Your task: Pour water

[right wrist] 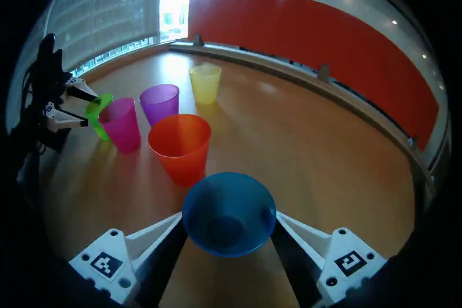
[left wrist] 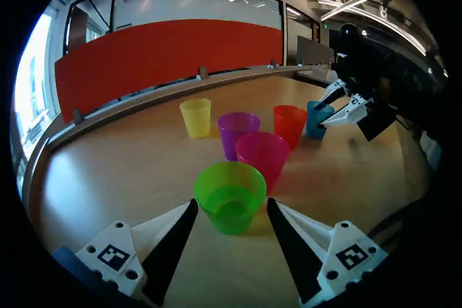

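A green cup [left wrist: 231,197] with a little water in it stands on the wooden table [left wrist: 115,169], right at the tips of my left gripper [left wrist: 232,204]. That gripper's fingers are spread wide, one on each side of the rim, and I see no squeeze on it. My right gripper [right wrist: 230,221] is shut on a blue cup [right wrist: 229,221], which sits deep between its fingers. In the left gripper view, the right gripper [left wrist: 338,104] holds the blue cup [left wrist: 317,120] at the table's right. The left gripper [right wrist: 81,108] shows far left, at the green cup [right wrist: 97,112].
An orange cup [right wrist: 181,147] stands just ahead of the blue one. A magenta cup [left wrist: 263,158], a purple cup [left wrist: 237,132] and a yellow cup [left wrist: 196,117] stand farther in. A red partition [left wrist: 173,56] runs along the table's far edge.
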Motion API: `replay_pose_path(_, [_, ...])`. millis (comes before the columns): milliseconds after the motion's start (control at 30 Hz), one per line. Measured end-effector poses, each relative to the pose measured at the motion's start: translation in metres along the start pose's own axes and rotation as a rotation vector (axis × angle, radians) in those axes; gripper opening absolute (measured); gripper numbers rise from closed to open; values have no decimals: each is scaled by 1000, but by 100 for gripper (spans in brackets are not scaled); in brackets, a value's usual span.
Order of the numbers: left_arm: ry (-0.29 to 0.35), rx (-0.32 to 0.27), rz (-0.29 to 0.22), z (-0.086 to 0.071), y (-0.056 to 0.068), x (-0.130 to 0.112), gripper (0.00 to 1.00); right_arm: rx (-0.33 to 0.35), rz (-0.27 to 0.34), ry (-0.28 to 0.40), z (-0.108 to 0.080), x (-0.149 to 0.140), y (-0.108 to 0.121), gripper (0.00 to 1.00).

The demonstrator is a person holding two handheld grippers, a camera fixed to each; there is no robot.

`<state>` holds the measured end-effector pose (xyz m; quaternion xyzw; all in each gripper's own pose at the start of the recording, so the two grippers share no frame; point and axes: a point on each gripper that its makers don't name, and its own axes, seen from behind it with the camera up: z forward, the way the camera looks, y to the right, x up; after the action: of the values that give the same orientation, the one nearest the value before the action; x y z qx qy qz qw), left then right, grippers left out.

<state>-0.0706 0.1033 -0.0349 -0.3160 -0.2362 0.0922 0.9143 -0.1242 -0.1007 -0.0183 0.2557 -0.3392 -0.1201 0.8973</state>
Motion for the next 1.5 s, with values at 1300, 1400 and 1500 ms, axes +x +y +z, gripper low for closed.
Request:
replay_pose_path(1300, [-49,109,-22,-38,-18,-32,88,-78,61,-6,-43,-47,0,95])
replay_pose_path(1400, [-40,138,-34,-45,-23,-34,88,-97,77,6,-51,-49,4,95])
replay_pose_path(1500, [-25,170,-46,-54,-30,-34,88,-126,86,20,-58,-50,10,95])
